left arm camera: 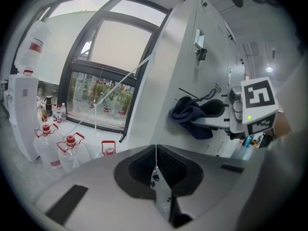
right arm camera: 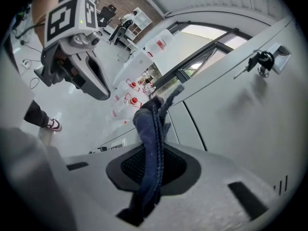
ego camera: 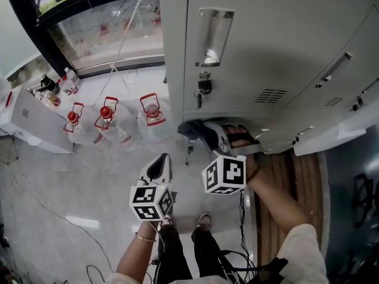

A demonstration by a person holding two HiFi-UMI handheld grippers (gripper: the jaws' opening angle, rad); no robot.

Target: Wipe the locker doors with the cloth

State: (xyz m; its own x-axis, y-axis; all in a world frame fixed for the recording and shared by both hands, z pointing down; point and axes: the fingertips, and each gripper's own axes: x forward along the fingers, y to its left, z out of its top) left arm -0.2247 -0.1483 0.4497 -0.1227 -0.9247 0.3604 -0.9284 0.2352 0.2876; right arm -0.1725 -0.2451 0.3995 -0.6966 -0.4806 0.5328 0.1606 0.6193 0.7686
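A bank of grey metal lockers (ego camera: 278,46) fills the upper right of the head view. Its nearest locker door (ego camera: 249,70) has a recessed handle (ego camera: 213,35). To the left of the lockers is a black-framed window (ego camera: 106,25), and below it a pale floor (ego camera: 65,182) spreads out. Three large clear water jugs (ego camera: 108,123) with red caps and handles stand on that floor, between the window and the lockers.

The right gripper (ego camera: 212,138) is held up at the lower edge of the nearest door. Its jaws are clamped on a dark blue cloth (right arm camera: 150,143), which runs up between them and bunches past the tips. The bunched end lies below the handle and appears to press against the door face, though the contact itself is hard to confirm.

The left gripper (left arm camera: 155,160) hangs over the floor, just beside the right one and apart from the lockers. Its jaws are closed together with nothing between them.

A small padlock (ego camera: 204,86) hangs on the door just under the handle and above the cloth.
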